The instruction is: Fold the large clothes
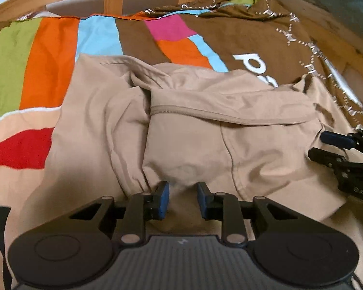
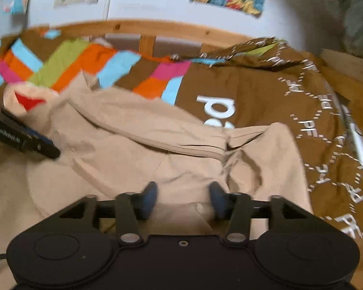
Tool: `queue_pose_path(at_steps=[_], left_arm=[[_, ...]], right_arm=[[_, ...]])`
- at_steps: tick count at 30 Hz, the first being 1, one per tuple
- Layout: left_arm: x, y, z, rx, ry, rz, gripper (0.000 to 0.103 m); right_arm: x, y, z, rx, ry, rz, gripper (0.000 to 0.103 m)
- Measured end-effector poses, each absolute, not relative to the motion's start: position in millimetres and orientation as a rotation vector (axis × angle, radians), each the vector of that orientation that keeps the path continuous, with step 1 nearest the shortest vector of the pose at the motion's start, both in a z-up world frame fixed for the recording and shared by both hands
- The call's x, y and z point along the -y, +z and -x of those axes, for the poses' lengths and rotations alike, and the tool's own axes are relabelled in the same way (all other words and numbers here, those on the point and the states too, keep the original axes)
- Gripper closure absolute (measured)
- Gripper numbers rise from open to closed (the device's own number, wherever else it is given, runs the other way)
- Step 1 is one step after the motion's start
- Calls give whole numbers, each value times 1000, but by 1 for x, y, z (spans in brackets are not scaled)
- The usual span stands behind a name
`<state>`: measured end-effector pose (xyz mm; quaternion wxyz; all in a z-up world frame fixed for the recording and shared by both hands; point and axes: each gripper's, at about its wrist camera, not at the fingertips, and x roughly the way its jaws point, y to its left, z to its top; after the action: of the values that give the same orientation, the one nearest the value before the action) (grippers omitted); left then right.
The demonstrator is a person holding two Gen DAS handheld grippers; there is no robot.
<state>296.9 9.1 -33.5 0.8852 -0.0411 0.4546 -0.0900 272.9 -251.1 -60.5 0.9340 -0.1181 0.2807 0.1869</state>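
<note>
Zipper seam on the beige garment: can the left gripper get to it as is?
Probably yes. The left gripper is open and empty over the beige garment, and the zipper seam lies exposed straight ahead, nothing across it.

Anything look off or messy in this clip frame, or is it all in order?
Nothing damaged or spilled. The beige garment lies bunched and creased on the bedspread, not flat, one zipped flap folded over its middle. Both the left gripper and the right gripper are open above it, holding nothing.
</note>
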Motion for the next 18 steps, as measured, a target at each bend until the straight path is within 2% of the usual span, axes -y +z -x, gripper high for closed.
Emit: queue_pose_path(at_steps=[1, 3, 5, 8, 9, 11, 13, 18], left_arm=[[-11, -29, -292, -940, -196, 95, 67], [-16, -20, -276, -916, -205, 108, 42], [-21, -8, -256, -878, -221, 102, 31], [-22, 9, -223, -838, -239, 91, 17], [-23, 15, -211, -821, -243, 91, 13], [-24, 26, -189, -782, -258, 82, 9], [-22, 34, -164, -757, -262, 68, 6], [-16, 46, -117, -754, -219, 134, 2]], right_arm=[[256, -54, -264, -563, 382, 227, 39], [264, -41, -243, -552, 382, 195, 35], [271, -29, -219, -548, 383, 157, 25], [279, -12, -178, -541, 372, 102, 18], [280, -7, -164, -545, 371, 92, 16], [283, 2, -132, -545, 369, 103, 6], [285, 9, -99, -537, 375, 140, 2], [272, 5, -45, -616, 463, 267, 1]])
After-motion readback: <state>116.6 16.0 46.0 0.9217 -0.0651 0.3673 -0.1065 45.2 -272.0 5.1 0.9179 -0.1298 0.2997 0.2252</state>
